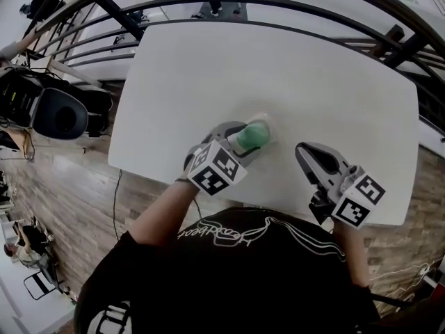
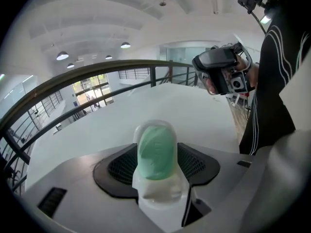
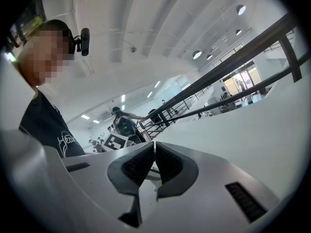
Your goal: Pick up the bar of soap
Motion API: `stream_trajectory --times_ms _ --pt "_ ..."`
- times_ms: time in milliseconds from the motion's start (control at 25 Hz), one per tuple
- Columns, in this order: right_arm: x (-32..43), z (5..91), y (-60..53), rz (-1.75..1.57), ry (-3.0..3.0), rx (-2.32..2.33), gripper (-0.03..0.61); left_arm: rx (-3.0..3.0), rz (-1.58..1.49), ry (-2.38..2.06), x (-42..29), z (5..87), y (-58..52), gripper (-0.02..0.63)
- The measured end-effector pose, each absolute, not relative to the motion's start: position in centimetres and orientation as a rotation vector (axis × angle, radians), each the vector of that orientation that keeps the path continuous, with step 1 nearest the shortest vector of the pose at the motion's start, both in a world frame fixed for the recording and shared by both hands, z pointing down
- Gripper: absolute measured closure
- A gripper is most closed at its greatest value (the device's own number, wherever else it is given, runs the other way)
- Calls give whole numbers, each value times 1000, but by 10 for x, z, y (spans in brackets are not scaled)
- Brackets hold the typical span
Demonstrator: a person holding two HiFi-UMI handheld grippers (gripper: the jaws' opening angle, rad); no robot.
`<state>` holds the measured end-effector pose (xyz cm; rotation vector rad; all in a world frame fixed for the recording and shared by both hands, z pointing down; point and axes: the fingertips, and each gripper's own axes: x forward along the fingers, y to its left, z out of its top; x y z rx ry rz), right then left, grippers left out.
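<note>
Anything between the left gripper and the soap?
Nothing visible. The soap sits in its clear dish between the left gripper's open jaws, on the table. The pads flank the dish, not bare soap. The right gripper is shut, off aside.

not much here reads. the black shirt [image 1: 278,284] has looping white script [image 1: 229,234] across the chest, too scrawled to spell out (it's upside down in the head view). the left cube [image 1: 217,169] and right cube [image 1: 358,202] carry only black-and-white square patterns, no letters or numbers.
</note>
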<state>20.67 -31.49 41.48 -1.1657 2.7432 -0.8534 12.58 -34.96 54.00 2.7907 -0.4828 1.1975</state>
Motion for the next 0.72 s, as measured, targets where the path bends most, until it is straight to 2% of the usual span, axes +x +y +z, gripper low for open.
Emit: stream_trajectory --times_ms 720 --pt "206 425 -314 -875 2730 -1169 561 2757 1283 -429 122 563 -350 362"
